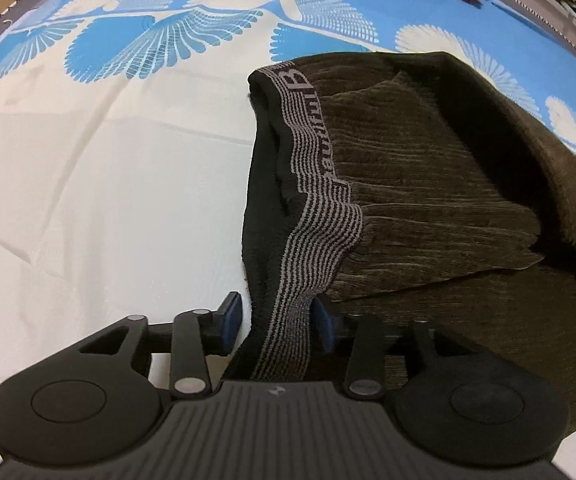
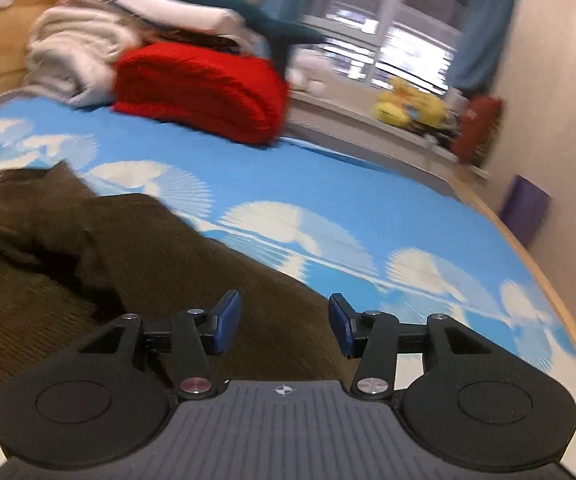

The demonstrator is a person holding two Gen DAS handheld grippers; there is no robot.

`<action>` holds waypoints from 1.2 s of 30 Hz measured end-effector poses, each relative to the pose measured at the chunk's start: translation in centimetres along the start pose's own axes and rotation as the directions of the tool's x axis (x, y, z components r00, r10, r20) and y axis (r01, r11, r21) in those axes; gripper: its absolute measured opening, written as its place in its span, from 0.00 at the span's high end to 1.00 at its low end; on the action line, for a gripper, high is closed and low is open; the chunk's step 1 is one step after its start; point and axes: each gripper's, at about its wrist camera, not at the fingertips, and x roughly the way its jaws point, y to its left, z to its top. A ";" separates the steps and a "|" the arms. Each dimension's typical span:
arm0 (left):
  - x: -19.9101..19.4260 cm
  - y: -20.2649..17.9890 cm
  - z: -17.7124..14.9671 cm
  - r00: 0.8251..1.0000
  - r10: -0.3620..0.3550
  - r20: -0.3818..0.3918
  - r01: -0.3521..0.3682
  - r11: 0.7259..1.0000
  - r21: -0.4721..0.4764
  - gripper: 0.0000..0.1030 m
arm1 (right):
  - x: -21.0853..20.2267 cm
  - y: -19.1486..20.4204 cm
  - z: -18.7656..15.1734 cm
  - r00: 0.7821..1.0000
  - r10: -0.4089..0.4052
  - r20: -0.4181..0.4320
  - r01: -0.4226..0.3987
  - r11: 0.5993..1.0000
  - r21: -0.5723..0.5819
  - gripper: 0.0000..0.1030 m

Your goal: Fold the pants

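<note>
Dark olive-brown ribbed pants lie bunched on the bed, with a grey-and-black striped waistband running toward me. My left gripper is open, its blue pads on either side of the waistband's near end, the band passing between them. In the right wrist view the pants fill the lower left. My right gripper is open and empty, hovering over the pants' right edge. That view is blurred by motion.
The bed sheet is white with a blue fan pattern. A folded red blanket and a pile of pale bedding sit at the bed's far end. Yellow plush toys lie on the windowsill. A wooden bed edge runs along the right.
</note>
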 end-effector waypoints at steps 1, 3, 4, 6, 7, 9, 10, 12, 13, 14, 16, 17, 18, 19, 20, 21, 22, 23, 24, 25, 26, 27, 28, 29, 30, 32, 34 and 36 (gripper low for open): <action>0.2 0.1 0.1 1.000 0.001 -0.003 -0.001 1.000 -0.003 0.52 | 0.8 1.2 0.4 1.000 0.028 0.000 -0.028 0.999 -0.036 0.51; 0.5 0.2 0.2 1.000 0.002 -0.010 -0.002 1.000 -0.007 0.50 | 2.2 3.8 0.9 0.997 0.072 -0.012 -0.073 0.989 -0.130 0.51; 0.7 0.1 0.2 1.000 0.004 -0.011 -0.004 1.000 -0.003 0.50 | 3.1 5.3 1.0 0.996 0.092 -0.021 -0.094 0.978 -0.184 0.51; 0.8 0.1 0.2 1.000 0.004 -0.012 -0.004 1.000 0.011 0.48 | 3.7 7.8 1.6 0.994 0.107 -0.029 -0.111 0.960 -0.256 0.51; 0.8 0.1 0.2 1.000 0.006 -0.012 -0.006 1.000 0.016 0.47 | 4.3 8.8 1.8 0.994 0.104 -0.031 -0.108 0.952 -0.287 0.51; 0.8 0.1 0.2 1.000 0.007 -0.012 -0.007 1.000 0.019 0.45 | 5.4 10.2 2.3 0.996 0.078 -0.042 -0.087 0.939 -0.332 0.51; 0.9 0.3 0.2 1.000 0.006 -0.013 -0.005 1.000 0.018 0.44 | 5.9 10.6 2.4 0.998 0.053 -0.045 -0.066 0.934 -0.352 0.51; 0.9 0.4 0.2 1.000 0.001 -0.014 -0.001 1.000 0.016 0.43 | 6.6 10.8 3.1 0.999 0.016 -0.047 -0.032 0.933 -0.359 0.52; 0.9 0.5 0.2 1.000 0.000 -0.015 0.001 1.000 0.014 0.42 | 6.8 10.3 3.4 0.999 0.005 -0.053 -0.023 0.941 -0.337 0.60; 0.9 0.6 0.2 1.000 -0.002 -0.016 0.002 1.000 0.012 0.42 | 7.1 10.1 3.5 0.998 0.013 -0.064 -0.032 0.952 -0.303 0.68; 1.0 0.5 0.2 1.000 0.000 -0.017 0.000 1.000 0.008 0.42 | 6.8 8.1 3.9 0.997 0.040 -0.066 -0.053 0.977 -0.207 0.89; 1.0 0.5 0.2 1.000 0.001 -0.017 -0.001 1.000 0.006 0.42 | 6.1 7.5 3.9 0.998 0.033 -0.046 -0.040 0.985 -0.167 0.94; 1.1 0.5 0.2 1.000 0.002 -0.017 -0.001 1.000 0.004 0.43 | 5.4 6.1 4.1 1.000 0.018 -0.017 -0.020 0.994 -0.108 0.93; 1.0 0.5 0.2 1.000 -0.001 -0.016 0.001 1.000 0.002 0.45 | 4.4 3.8 4.4 1.000 -0.004 0.021 0.004 1.000 -0.008 0.93; 1.0 0.4 0.2 1.000 -0.008 -0.016 0.008 1.000 0.000 0.51 | 3.5 1.8 4.3 0.998 -0.027 0.048 0.023 0.996 0.087 0.93; 1.0 0.3 0.1 1.000 -0.016 -0.014 0.016 1.000 -0.002 0.55 | 2.4 -1.4 4.0 0.994 -0.082 0.075 0.063 0.972 0.228 0.93; 0.9 0.3 0.1 0.999 -0.030 -0.011 0.030 1.000 -0.003 0.62 | 1.4 -4.2 3.4 0.986 -0.148 0.077 0.113 0.934 0.340 0.93; 0.8 0.2 0.0 0.999 -0.035 -0.009 0.035 0.999 -0.003 0.64 | 0.2 -7.4 2.3 0.970 -0.239 0.053 0.189 0.868 0.459 0.93; 0.8 0.1 -0.1 1.000 -0.030 -0.005 0.030 1.000 0.001 0.64 | -0.7 -9.9 1.0 0.949 -0.315 0.007 0.261 0.798 0.544 0.93; 0.7 0.0 -0.1 1.000 -0.027 -0.003 0.027 1.000 0.003 0.64 | -1.7 -12.7 -0.9 0.922 -0.381 -0.066 0.335 0.702 0.628 0.93; 0.7 0.0 -0.2 1.000 -0.028 -0.002 0.028 1.000 0.001 0.64 | -2.5 -15.0 -2.9 0.894 -0.423 -0.148 0.401 0.609 0.684 0.93; 0.6 0.1 -0.2 1.000 -0.029 -0.002 0.029 1.000 -0.002 0.64 | -3.2 -17.2 -5.2 0.856 -0.450 -0.254 0.480 0.512 0.712 0.93; 0.6 0.1 -0.2 1.000 -0.031 -0.004 0.031 1.000 -0.006 0.63 | -3.6 -18.7 -7.2 0.818 -0.460 -0.344 0.547 0.441 0.711 0.93; 0.6 0.2 -0.2 0.999 -0.032 -0.006 0.032 0.999 -0.012 0.63 | -3.9 -20.1 -9.3 0.778 -0.452 -0.436 0.609 0.375 0.699 0.93; 0.6 0.3 -0.2 0.999 -0.035 -0.009 0.035 0.999 -0.020 0.62 | -4.3 -21.4 -11.6 0.752 -0.419 -0.509 0.645 0.307 0.700 0.93; 0.7 0.5 -0.2 0.999 -0.032 -0.018 0.032 0.999 -0.031 0.53 | -4.8 -23.4 -15.3 0.747 -0.341 -0.570 0.650 0.202 0.732 0.93; 1.0 0.6 -0.3 0.999 -0.037 -0.035 0.036 0.999 -0.039 0.44 | -4.4 -24.5 -18.0 0.780 -0.242 -0.578 0.619 0.161 0.768 0.91; 1.3 0.7 -0.4 0.997 -0.050 -0.055 0.047 0.998 -0.050 0.37 | -3.9 -24.6 -19.3 0.792 -0.190 -0.580 0.607 0.153 0.779 0.89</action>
